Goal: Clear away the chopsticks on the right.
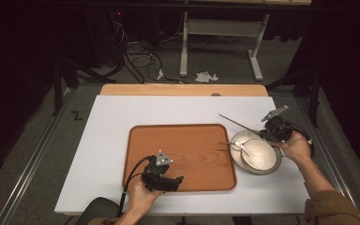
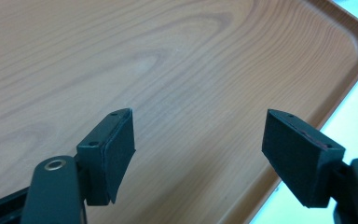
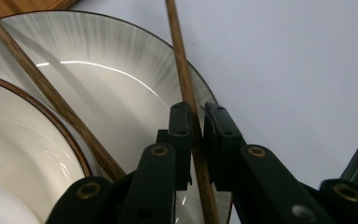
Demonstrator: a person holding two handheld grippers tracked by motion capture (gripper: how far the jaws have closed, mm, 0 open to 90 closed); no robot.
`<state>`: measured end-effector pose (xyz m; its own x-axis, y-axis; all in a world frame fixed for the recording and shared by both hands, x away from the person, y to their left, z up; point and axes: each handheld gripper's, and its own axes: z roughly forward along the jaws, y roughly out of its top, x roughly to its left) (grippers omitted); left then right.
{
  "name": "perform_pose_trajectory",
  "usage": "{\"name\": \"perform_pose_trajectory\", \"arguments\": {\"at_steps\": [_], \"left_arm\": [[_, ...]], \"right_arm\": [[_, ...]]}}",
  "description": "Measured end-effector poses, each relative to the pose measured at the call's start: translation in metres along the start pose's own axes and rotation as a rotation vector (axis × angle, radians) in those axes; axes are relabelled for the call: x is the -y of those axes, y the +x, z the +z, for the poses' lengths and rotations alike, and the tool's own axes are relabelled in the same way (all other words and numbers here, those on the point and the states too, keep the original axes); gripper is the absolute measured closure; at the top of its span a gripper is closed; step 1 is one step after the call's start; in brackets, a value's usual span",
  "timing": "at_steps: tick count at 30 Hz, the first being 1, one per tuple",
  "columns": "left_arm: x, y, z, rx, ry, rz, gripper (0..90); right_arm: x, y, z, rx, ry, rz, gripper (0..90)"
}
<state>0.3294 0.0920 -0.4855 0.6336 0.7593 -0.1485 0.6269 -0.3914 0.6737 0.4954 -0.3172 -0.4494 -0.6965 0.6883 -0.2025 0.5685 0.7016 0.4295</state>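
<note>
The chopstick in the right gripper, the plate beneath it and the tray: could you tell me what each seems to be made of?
Chopstick: likely wood or bamboo, brown, matt, with fine lengthwise grain.
Plate: apparently glazed ceramic, pale with radial streaks, a dark rim line and bright glossy reflections.
Tray: wood or wood-look laminate; reddish-brown flowing grain, smooth satin surface, raised rounded rim.

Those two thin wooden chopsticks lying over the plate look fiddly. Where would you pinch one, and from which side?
Pinch the bare shaft where it bridges the plate rim, coming from above with one jaw on either side. The chopstick is thin and round, and resting on the rim lifts it off the table, leaving room beneath. The right gripper is shut on one chopstick this way; the other chopstick lies free beside it.
</note>
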Motion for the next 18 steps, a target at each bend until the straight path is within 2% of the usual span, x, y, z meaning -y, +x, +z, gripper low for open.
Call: {"name": "perform_pose_trajectory", "arguments": {"at_steps": [5, 6, 10, 14, 15, 18], "left_arm": [[0.0, 0.0, -0.001, -0.002, -0.006, -0.001, 25.7], [0.0, 0.0, 0.0, -0.002, -0.006, -0.001, 25.8], [0.0, 0.0, 0.0, -0.002, -0.003, 0.0, 25.8], [0.0, 0.0, -0.001, -0.001, -0.007, -0.001, 25.8], [0.0, 0.0, -0.001, 0.0, -0.007, -0.001, 25.8], [0.0, 0.0, -0.001, 0.002, -0.005, -0.001, 25.8]], "right_arm": [[0.001, 0.0, 0.001, 0.013, 0.002, -0.002, 83.3], [0.0, -0.001, 0.002, 0.021, 0.0, -0.023, 84.1], [-0.001, 0.0, 0.003, 0.027, 0.003, -0.029, 84.5], [0.0, 0.0, 0.002, 0.031, -0.016, -0.013, 85.1], [-0.001, -0.001, -0.003, 0.024, -0.03, 0.01, 85.2], [-0.002, 0.002, -0.013, 0.029, -0.049, 0.009, 85.3]]}}
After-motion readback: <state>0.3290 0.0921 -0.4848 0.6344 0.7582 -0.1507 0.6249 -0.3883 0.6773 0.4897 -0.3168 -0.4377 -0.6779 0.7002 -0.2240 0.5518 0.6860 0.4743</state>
